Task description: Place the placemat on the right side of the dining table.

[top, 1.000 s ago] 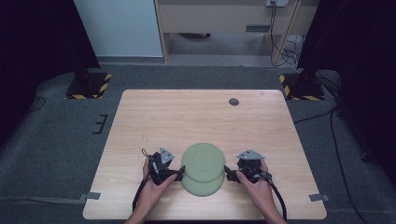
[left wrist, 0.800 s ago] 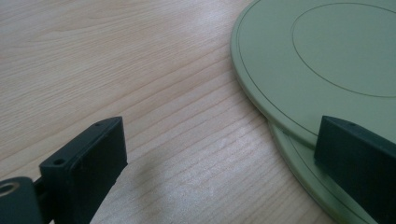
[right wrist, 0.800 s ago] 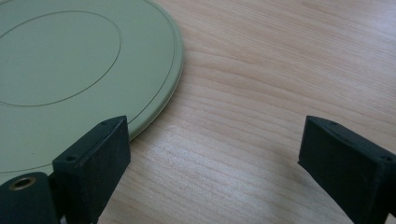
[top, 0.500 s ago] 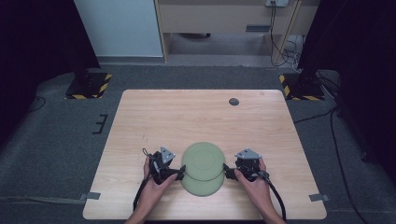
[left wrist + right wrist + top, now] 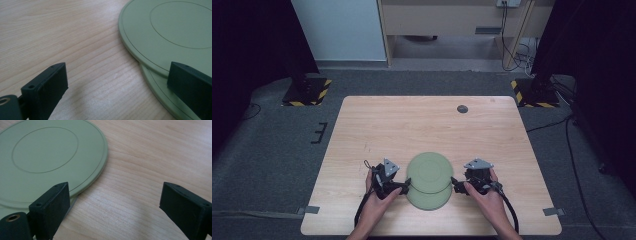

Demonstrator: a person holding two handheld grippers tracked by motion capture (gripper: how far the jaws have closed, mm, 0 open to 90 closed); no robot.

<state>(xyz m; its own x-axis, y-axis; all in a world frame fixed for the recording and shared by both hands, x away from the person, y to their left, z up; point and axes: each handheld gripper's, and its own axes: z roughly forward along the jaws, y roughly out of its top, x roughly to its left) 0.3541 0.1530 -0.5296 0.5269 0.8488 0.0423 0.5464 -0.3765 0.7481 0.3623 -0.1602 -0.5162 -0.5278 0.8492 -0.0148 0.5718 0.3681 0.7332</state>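
Two pale green round plates lie stacked near the table's front edge, the upper plate (image 5: pixel 430 171) shifted a little farther from me than the lower plate (image 5: pixel 428 201). My left gripper (image 5: pixel 405 187) rests open at their left rim. In the left gripper view, its (image 5: pixel 117 75) right jaw overlaps the lower plate (image 5: pixel 160 92) just below the upper plate (image 5: pixel 175 27). My right gripper (image 5: pixel 455 184) stands open at the right rim. In the right gripper view, its (image 5: pixel 116 192) left jaw sits over the upper plate's (image 5: pixel 50 152) edge, with bare wood between the jaws.
The wooden table (image 5: pixel 422 125) carries a small dark round disc (image 5: pixel 462 108) near its far edge. Grey carpet surrounds the table, and black-and-yellow striped bases (image 5: pixel 307 90) stand at the far corners. Cables trail from both grippers toward the front edge.
The right gripper has edged slightly left toward the plates. The plates and the left gripper stay where they were.
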